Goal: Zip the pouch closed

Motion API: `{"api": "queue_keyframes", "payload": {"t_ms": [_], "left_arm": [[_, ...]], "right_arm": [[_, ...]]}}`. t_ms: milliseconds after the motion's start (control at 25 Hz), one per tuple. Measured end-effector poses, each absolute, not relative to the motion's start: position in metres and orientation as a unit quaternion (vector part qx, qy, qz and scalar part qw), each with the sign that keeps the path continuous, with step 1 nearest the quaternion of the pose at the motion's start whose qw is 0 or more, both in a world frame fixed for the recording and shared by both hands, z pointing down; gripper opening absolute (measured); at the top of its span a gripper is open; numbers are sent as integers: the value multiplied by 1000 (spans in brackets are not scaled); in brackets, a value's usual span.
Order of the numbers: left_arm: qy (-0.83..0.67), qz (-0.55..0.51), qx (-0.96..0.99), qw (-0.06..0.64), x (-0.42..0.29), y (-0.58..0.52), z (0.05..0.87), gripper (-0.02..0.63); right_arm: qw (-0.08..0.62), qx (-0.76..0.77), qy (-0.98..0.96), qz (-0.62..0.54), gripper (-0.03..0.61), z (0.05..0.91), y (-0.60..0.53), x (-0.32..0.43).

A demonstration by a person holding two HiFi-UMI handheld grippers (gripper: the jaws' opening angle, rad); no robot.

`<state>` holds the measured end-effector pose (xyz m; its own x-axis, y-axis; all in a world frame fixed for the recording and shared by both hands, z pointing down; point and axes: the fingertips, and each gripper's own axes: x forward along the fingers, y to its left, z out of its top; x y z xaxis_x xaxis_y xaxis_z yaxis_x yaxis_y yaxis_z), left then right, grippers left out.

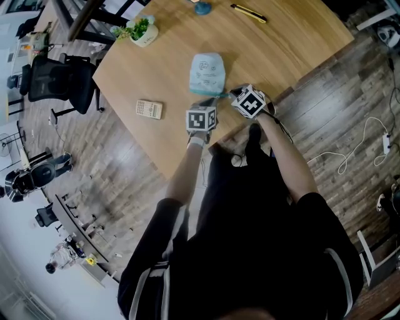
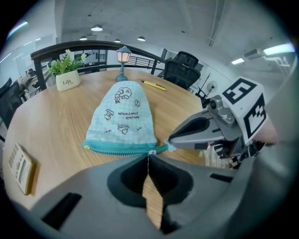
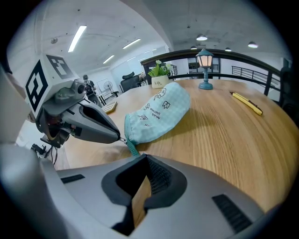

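A pale blue checked pouch lies flat on the wooden table, with its teal zipper along the near edge. My left gripper is shut on the small metal zipper pull at the zipper's right end. The right gripper is shut on the teal zipper tail that sticks out past the pouch. In the head view the left gripper and the right gripper meet at the pouch's near corner, close to the table edge. The zipper teeth look joined from the left end to the pull.
A calculator lies left of the grippers. A potted plant, a small lamp and a yellow pen sit farther back. An office chair stands beside the table's left side.
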<state>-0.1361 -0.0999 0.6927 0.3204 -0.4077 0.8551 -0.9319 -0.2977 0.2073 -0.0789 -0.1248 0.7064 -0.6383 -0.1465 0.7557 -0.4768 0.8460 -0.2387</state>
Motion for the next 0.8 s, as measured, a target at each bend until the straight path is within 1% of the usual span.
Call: {"api": "queue_keyframes", "payload": {"t_ms": [160, 800], "left_arm": [[-473, 352, 718, 369, -144, -103, 693, 6], [-526, 355, 677, 374, -229, -109, 687, 6]], "right_arm": [[385, 179, -880, 214, 12, 708, -127, -79], [384, 181, -878, 219, 11, 713, -134, -76]]}}
